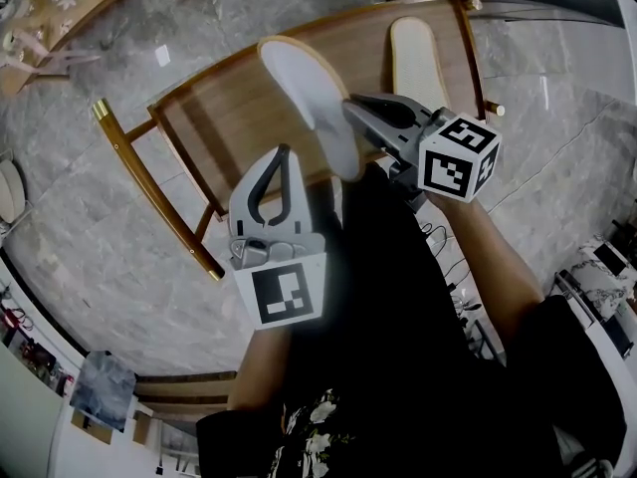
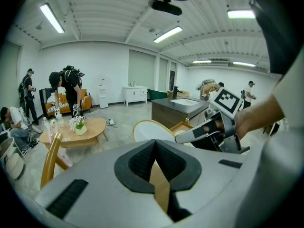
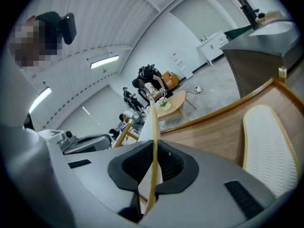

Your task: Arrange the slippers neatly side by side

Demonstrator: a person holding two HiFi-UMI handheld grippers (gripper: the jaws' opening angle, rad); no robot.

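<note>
so the wooden rack [image 1: 229,118] has one flat white slipper [image 1: 418,63] with a tan rim lying at its right end, the matching slipper [image 1: 304,88] is up above it, pinched thin-edge by the right gripper [image 1: 360,111], and the left gripper [image 1: 282,157] is clamped shut on nothing

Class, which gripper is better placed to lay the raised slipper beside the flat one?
Right: the right gripper grips the raised slipper, near the flat slipper on the wooden rack. The left gripper is shut, empty.
</note>
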